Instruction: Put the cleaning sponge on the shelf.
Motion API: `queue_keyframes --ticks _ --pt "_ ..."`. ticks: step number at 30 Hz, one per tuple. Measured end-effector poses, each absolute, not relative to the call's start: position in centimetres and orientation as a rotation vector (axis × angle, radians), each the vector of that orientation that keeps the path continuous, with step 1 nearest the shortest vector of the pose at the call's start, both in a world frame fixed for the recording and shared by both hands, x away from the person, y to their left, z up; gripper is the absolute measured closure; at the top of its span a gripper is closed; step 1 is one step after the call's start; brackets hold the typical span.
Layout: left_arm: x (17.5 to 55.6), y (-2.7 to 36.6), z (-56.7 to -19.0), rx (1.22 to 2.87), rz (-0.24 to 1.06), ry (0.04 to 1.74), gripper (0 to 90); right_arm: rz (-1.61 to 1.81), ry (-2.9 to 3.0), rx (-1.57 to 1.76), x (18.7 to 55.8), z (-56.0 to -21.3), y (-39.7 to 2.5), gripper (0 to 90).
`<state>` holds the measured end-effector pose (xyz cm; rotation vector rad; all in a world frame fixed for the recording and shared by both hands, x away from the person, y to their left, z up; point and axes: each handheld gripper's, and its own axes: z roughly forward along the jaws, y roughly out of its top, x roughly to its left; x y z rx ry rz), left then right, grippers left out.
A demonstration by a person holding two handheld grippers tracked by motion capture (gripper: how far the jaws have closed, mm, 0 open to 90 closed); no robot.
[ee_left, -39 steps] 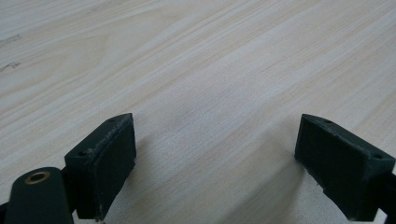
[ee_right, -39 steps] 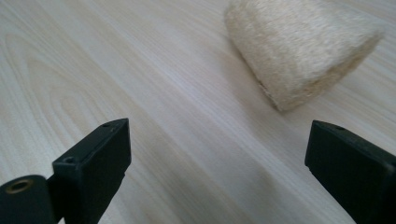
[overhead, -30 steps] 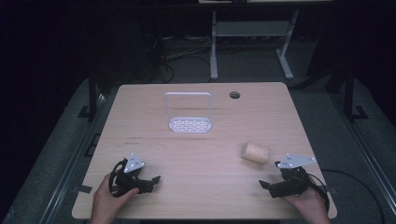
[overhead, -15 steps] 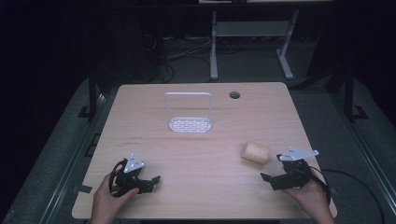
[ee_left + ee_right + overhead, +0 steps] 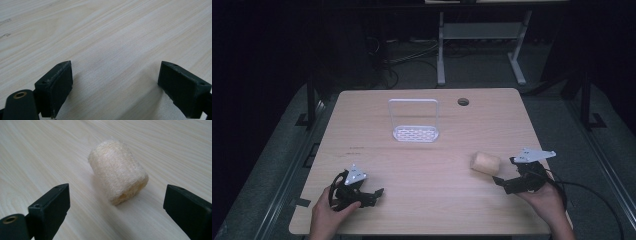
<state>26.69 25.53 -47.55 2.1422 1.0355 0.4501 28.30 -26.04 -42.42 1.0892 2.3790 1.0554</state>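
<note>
High view: a pale loofah roll [image 5: 485,163] lies on its side on the tabletop [image 5: 427,160], toward 4 o'clock from centre. The right gripper [image 5: 503,183], jaws spread wide and empty, sits just beside the roll at its 5 o'clock, nearer than one second earlier. The left gripper [image 5: 374,194], also spread and empty, rests at 7 o'clock, unchanged. A white wire rack [image 5: 414,121] stands at 12 o'clock, well apart. Right gripper view: the roll [image 5: 117,171] lies ahead between the jaws, untouched.
</note>
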Motion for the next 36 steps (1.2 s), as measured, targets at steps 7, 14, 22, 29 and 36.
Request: queue_keyframes --ticks 7,14,22,29,36 --pt "26.7 25.5 -47.6 2.142 0.45 1.036 11.8 1.064 2.393 1.088 29.5 -42.5 -26.1 6.6" --pt "26.7 25.5 -47.6 2.143 0.45 1.035 11.8 1.098 2.416 1.072 30.6 -42.7 -25.9 6.6" --pt "26.7 25.5 -47.6 2.142 0.45 1.036 11.8 1.109 2.448 1.041 31.9 -42.7 -25.4 6.6" --pt "26.7 25.5 -47.6 2.142 0.45 1.036 11.8 1.125 2.467 1.017 33.1 -42.8 -24.8 6.5" --pt "26.7 25.5 -47.6 2.142 0.45 1.035 11.8 1.136 2.49 1.008 33.9 -43.3 -24.4 6.6"
